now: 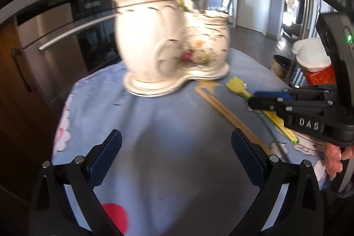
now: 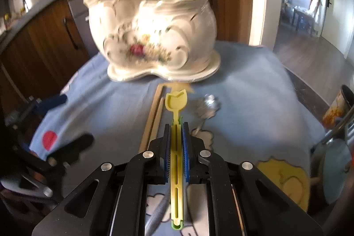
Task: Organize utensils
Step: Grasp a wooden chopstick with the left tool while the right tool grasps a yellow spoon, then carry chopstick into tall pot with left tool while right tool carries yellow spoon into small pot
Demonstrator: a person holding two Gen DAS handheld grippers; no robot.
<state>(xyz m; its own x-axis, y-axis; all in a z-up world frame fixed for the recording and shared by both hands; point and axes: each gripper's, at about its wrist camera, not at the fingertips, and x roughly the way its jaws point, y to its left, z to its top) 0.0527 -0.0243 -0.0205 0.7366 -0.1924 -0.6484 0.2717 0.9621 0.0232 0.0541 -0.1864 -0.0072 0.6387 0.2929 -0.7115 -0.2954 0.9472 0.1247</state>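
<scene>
A white two-pot ceramic utensil holder (image 2: 154,37) with painted flowers stands on the blue tablecloth (image 2: 243,103); forks, wooden sticks and a yellow utensil poke out of it. My right gripper (image 2: 176,125) is shut on the handle of a yellow plastic spoon (image 2: 177,101) that lies pointing at the holder. In the left wrist view that spoon (image 1: 237,85) and the right gripper (image 1: 254,101) sit at the right. My left gripper (image 1: 177,143) stands open over bare cloth, short of the holder (image 1: 168,41). Wooden chopsticks (image 2: 154,112) and a metal spoon (image 2: 208,107) flank the yellow spoon.
Kitchen cabinets and an oven (image 1: 66,37) rise behind the table on the left. A yellow patch (image 2: 285,180) is printed on the cloth near the right edge. A chair with a cushion (image 1: 312,54) stands off the table's right side, above the wooden floor.
</scene>
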